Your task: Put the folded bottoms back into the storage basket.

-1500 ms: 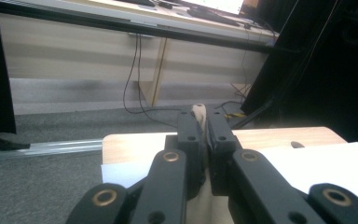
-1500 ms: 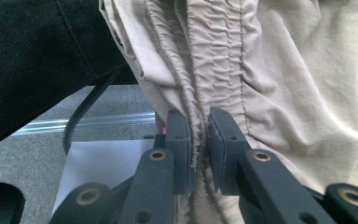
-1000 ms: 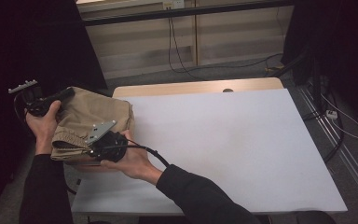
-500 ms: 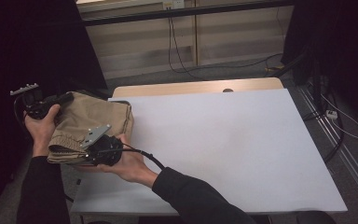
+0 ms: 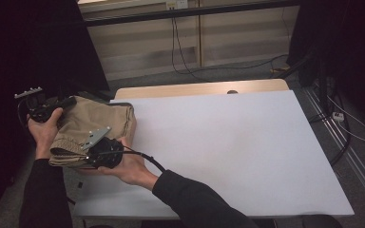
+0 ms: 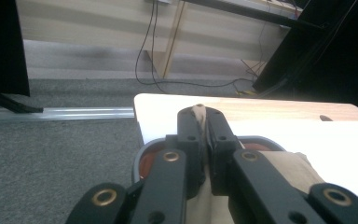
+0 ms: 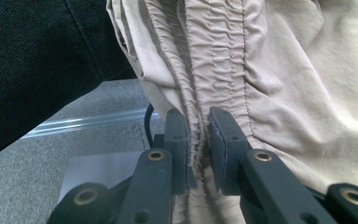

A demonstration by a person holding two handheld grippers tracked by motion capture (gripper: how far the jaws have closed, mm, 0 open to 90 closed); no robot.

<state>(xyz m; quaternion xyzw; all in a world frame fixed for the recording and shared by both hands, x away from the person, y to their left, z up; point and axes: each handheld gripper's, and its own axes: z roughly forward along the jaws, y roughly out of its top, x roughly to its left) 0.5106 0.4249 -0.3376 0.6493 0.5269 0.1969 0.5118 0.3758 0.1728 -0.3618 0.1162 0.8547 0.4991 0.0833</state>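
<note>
Both the left hand-held gripper [image 5: 69, 101] and right hand-held gripper [image 5: 91, 151] pinch the folded khaki trousers [image 5: 97, 121] at the bench [image 5: 228, 142] corner; next probably carry them inward.

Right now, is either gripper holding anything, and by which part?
Both hold the folded beige garment. The right gripper is shut on its gathered elastic waistband; the left gripper pinches a fold of cloth at the far edge.

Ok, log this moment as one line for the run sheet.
left gripper: shut on tan garment | right gripper: shut on its elastic band | garment: folded, table's left edge
</note>
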